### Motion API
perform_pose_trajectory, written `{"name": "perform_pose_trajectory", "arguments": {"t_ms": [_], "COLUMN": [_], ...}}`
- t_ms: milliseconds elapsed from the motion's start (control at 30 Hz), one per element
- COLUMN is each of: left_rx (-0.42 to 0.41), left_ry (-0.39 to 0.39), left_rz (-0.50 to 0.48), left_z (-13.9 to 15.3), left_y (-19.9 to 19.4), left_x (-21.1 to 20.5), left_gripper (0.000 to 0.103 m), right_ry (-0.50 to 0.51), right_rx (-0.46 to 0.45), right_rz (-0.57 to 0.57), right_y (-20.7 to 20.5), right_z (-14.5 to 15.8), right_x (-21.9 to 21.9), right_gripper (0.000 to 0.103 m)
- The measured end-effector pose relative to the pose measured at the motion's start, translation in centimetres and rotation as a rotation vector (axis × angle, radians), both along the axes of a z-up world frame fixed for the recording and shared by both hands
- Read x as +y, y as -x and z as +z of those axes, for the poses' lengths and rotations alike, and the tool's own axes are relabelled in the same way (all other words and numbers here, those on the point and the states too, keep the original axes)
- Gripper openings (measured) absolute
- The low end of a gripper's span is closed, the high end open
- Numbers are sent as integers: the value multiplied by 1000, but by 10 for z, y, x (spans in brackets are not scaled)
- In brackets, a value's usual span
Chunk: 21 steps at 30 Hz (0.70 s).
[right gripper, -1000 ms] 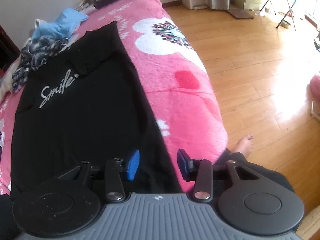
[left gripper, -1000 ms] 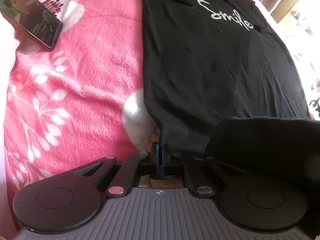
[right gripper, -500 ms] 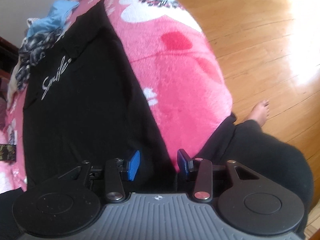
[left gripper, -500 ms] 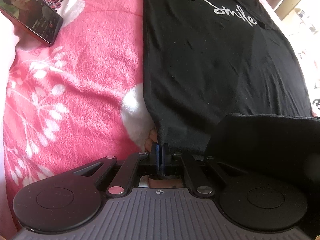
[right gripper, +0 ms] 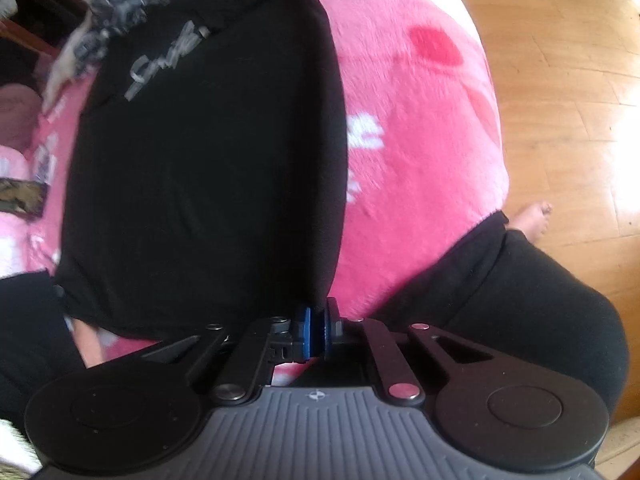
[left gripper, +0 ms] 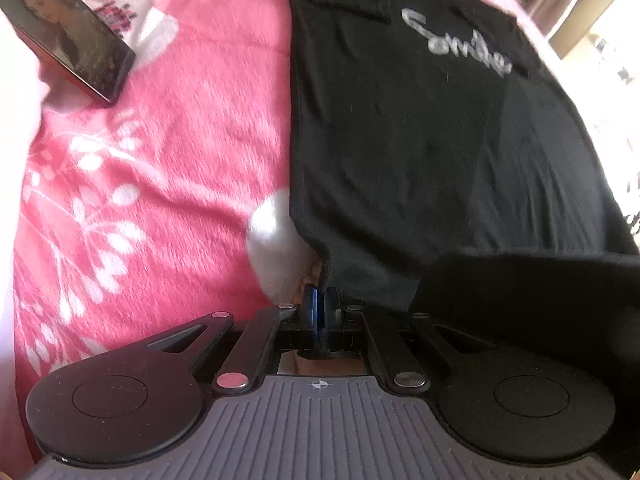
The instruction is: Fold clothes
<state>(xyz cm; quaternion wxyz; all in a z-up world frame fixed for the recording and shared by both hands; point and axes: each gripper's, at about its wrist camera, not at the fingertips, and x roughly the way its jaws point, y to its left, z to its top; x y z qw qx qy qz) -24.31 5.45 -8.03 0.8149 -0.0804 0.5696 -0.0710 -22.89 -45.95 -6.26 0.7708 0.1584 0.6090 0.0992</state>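
Two grippers, left gripper (left gripper: 319,305) and right gripper (right gripper: 317,320), have jaws clamped on the near hem corners of a black shirt (left gripper: 420,140) lying ahead on the pink bed (left gripper: 160,160); a phone (left gripper: 66,32) lies far left, and wooden floor (right gripper: 560,80) opens right of the bed's edge.

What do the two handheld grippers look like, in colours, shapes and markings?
Both look alike. The left gripper and right gripper each have a grey ribbed body with a small crosshair mark, two round black discs, black linkage bars with silver rivets, and blue pads on the fingers. No cables show.
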Motion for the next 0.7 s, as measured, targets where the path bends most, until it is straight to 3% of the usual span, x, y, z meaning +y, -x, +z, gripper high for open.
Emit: {"name": "perform_pose_trajectory", "arguments": {"t_ms": [233,433,700], "left_rx": [-58,-130,-210], "left_ry": [78,125,177], "left_rz": [74,132,184], "left_z": [15,26,34], "left_y": [-16,-40,-103], "left_x": [17,34,50], "left_gripper": [0,0,0], "right_ry": [-119,-141,-161], "right_rx": [-84,-175,-276], "right_rz": [-127,-102,-74], "right_y": [-7,-45,-102], "right_z": [25,44,65], "right_x": [-15,-10,-1], "right_gripper": [6,6,6]}}
